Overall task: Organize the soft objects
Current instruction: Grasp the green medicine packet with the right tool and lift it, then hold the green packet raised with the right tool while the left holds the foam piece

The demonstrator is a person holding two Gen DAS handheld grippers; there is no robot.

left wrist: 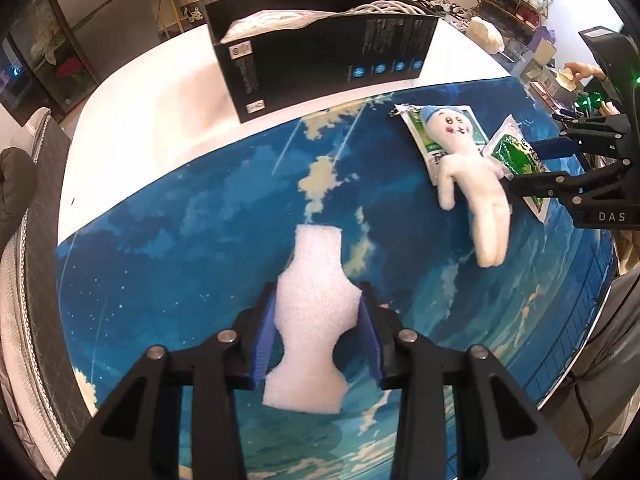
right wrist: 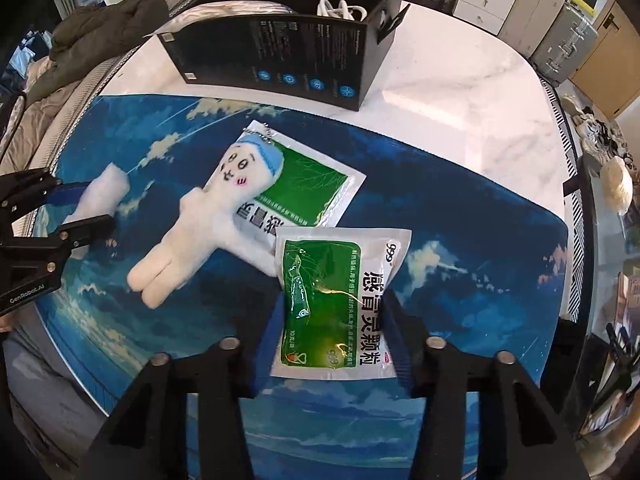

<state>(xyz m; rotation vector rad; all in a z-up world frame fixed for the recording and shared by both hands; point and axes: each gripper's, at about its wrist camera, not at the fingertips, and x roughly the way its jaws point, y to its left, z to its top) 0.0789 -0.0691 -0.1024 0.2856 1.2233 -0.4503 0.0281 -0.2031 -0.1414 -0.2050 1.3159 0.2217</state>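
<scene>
- Left gripper (left wrist: 320,312): pads closed against white foam piece (left wrist: 312,320), on blue mat (left wrist: 180,240).
- Right gripper (right wrist: 332,320): jaws straddling green sachet (right wrist: 336,304); grip uncertain.
- Plush doll (right wrist: 200,224): lying between them, near black box (right wrist: 280,60).

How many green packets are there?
2. One green packet sits between the right gripper fingers. The other packet lies flat on the blue mat, partly under the white doll. More could hide in the black box.
</scene>
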